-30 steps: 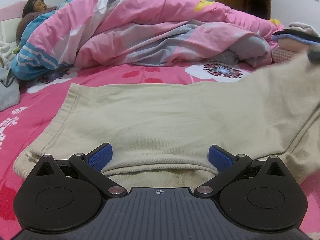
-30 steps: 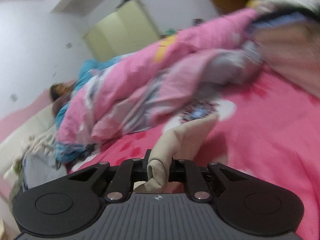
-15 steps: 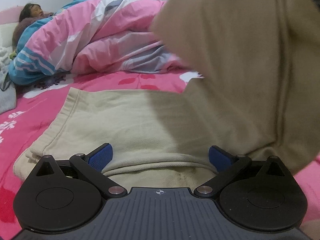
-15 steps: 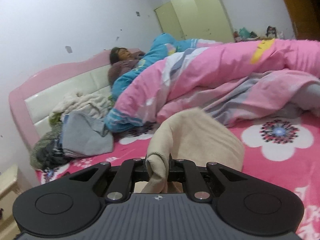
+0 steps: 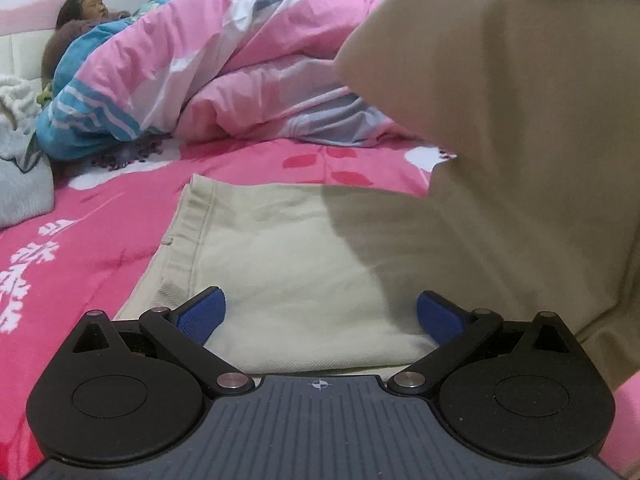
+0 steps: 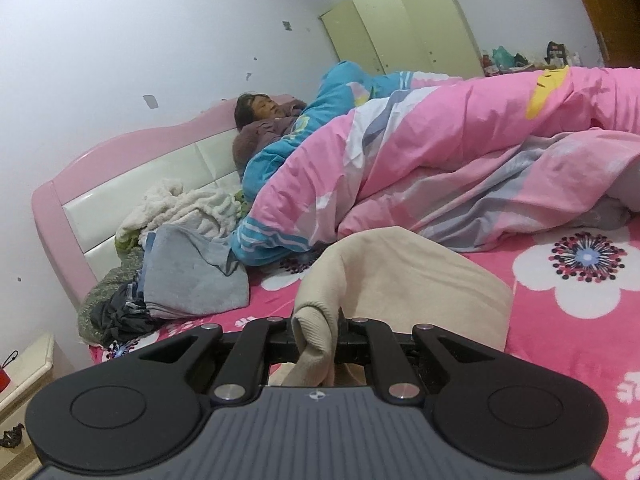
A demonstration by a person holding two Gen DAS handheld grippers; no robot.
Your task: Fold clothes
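A beige garment (image 5: 280, 248) lies flat on the pink floral bed sheet (image 5: 80, 240). My left gripper (image 5: 318, 314) hovers over its near edge, open, blue pads (image 5: 202, 314) spread wide with nothing between them. The garment's right part (image 5: 520, 140) hangs lifted in the air, filling the right of the left wrist view. In the right wrist view my right gripper (image 6: 316, 330) is shut on a bunched fold of that beige garment (image 6: 400, 276), which drapes forward from the jaws.
A pink and blue quilt (image 5: 240, 60) is heaped across the back of the bed, with a person (image 6: 260, 112) lying under it by the pink headboard (image 6: 120, 184). A pile of grey and white clothes (image 6: 180, 264) sits at the left. A cream nightstand (image 6: 24, 372) stands beside the bed.
The right gripper swung left with the beige fold, lifting the garment's right part up over the flat part. The left gripper shifted forward over the garment, staying open.
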